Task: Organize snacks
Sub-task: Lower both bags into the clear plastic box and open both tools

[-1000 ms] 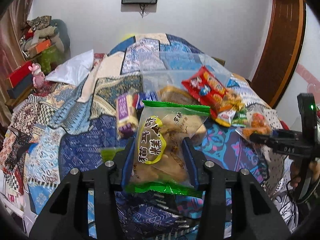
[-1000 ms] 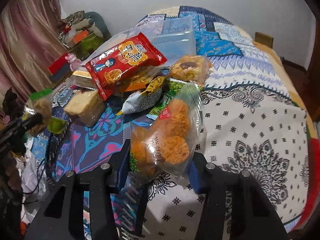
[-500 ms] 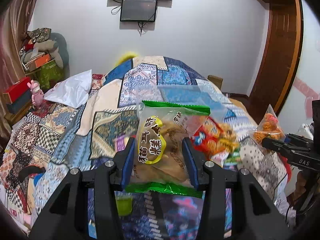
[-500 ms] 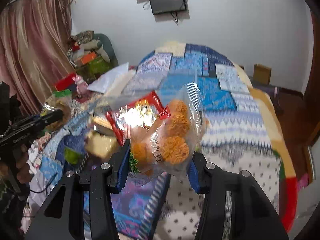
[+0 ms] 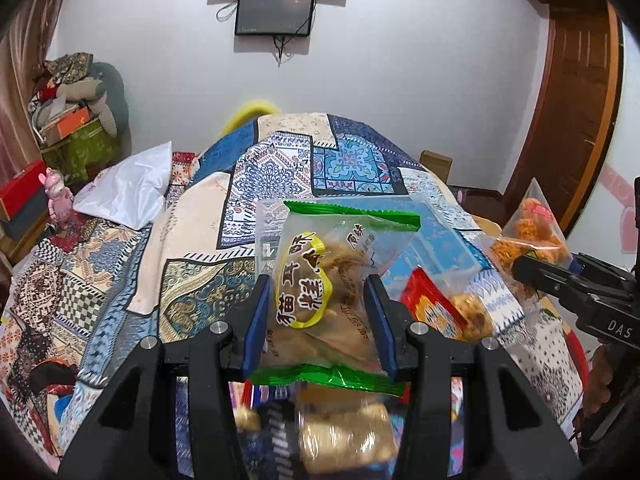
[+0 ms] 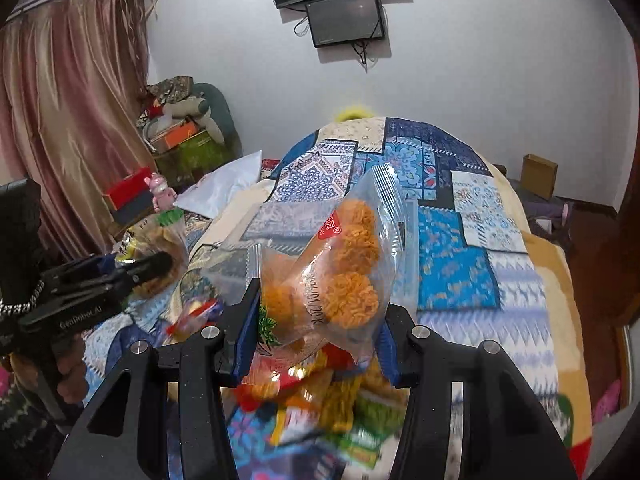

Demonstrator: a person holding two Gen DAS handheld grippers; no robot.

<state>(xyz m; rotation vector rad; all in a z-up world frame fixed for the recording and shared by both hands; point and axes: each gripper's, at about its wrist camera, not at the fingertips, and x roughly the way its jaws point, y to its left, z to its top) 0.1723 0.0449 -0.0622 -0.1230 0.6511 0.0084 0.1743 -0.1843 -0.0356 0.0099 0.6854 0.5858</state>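
Note:
My left gripper (image 5: pixel 318 300) is shut on a clear snack bag with green ends and a yellow label (image 5: pixel 328 292), held up above the bed. My right gripper (image 6: pixel 316 312) is shut on a clear bag of orange noodle balls (image 6: pixel 344 276), also held up. Each gripper shows in the other's view: the right one (image 5: pixel 532 268) at the right edge, the left one (image 6: pixel 156 264) at the left. Below them lies a pile of snacks, with a red packet (image 5: pixel 432 308) and colourful packets (image 6: pixel 320 400). A clear zip bag (image 5: pixel 432 228) lies behind the pile.
The bed has a patchwork quilt (image 5: pixel 192 280) and a white pillow (image 5: pixel 128 188). Boxes and a pink toy (image 5: pixel 56 196) stand at the left by a curtain (image 6: pixel 68 120). A wooden door (image 5: pixel 572 120) is at the right. Screens hang on the far wall.
Both grippers have lifted with their bags and tilted up. The snack pile has dropped to the bottom of both views, and the wall and screens have come into view.

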